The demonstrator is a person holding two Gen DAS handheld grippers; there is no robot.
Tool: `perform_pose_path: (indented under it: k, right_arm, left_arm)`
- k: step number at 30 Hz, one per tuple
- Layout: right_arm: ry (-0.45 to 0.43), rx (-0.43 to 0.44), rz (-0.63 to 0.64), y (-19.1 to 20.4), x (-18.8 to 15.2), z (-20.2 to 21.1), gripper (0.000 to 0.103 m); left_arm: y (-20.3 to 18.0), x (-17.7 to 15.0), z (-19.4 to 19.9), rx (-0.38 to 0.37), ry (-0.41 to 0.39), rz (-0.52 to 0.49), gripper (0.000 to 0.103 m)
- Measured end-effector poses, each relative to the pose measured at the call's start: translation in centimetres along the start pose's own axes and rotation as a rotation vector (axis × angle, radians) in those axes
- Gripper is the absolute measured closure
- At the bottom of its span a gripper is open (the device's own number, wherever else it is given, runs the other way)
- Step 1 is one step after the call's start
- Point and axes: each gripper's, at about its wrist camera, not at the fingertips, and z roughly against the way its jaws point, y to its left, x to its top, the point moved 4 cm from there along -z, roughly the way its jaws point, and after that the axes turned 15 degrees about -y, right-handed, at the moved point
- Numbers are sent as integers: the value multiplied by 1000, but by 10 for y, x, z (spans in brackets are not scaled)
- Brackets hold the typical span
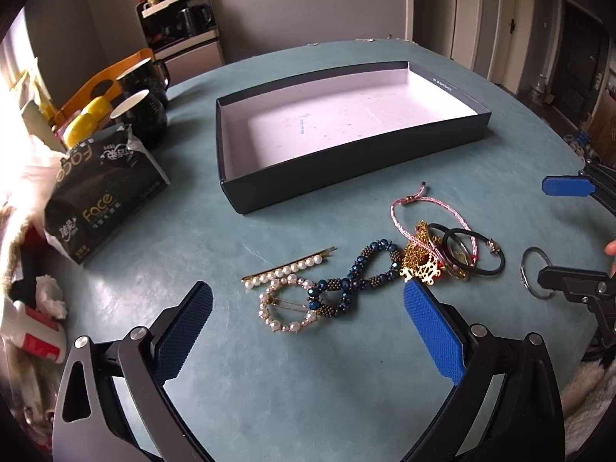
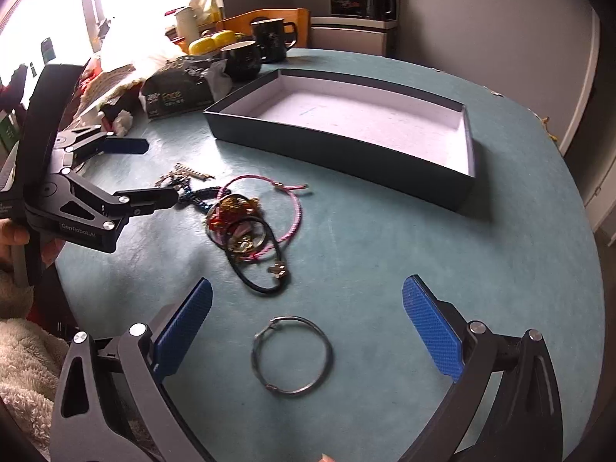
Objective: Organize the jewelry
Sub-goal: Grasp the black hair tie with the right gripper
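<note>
An empty dark box with a white floor sits on the teal table; it also shows in the right wrist view. Jewelry lies in front of it: a pearl hair clip, a round pearl clip, a blue bead bracelet, a gold chain, a pink cord bracelet, black hair ties and a metal ring. My left gripper is open just before the pearl clips. My right gripper is open, its fingers either side of the metal ring.
A black tissue pack, two dark mugs, a yellow container and clutter crowd the table's left edge. A wooden chair and a cabinet with a kettle stand behind the table.
</note>
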Motion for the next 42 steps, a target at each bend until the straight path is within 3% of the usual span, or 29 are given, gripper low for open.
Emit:
perform_pose_path:
  k: [3, 10, 17, 19, 25, 34, 40, 42]
  right_arm:
    - [16, 62, 33, 16, -2, -8, 21]
    - [60, 72, 47, 22, -5, -28, 54]
    - [64, 77, 89, 28, -10, -32, 73]
    - [59, 79, 86, 27, -9, -32, 85]
    - [41, 84, 46, 20, -8, -26, 87]
    - [-72, 77, -22, -3, 15, 8, 88]
    - [-107, 32, -50, -23, 23, 19, 88]
    - [-108, 21, -60, -26, 21, 19, 88]
  left_arm:
    - [-3, 3, 9, 19, -42, -38, 2]
    - [-12, 1, 9, 8, -74, -62, 2]
    - [-16, 1, 5, -3, -68, -59, 2]
    - [-16, 1, 3, -2, -62, -58, 2]
    - [-19, 0, 1, 0, -54, -59, 2]
    - [-18, 1, 1, -1, -50, -49, 2]
    - [-32, 4, 7, -91, -71, -30, 7]
    - [-42, 6, 9, -130, -84, -39, 18]
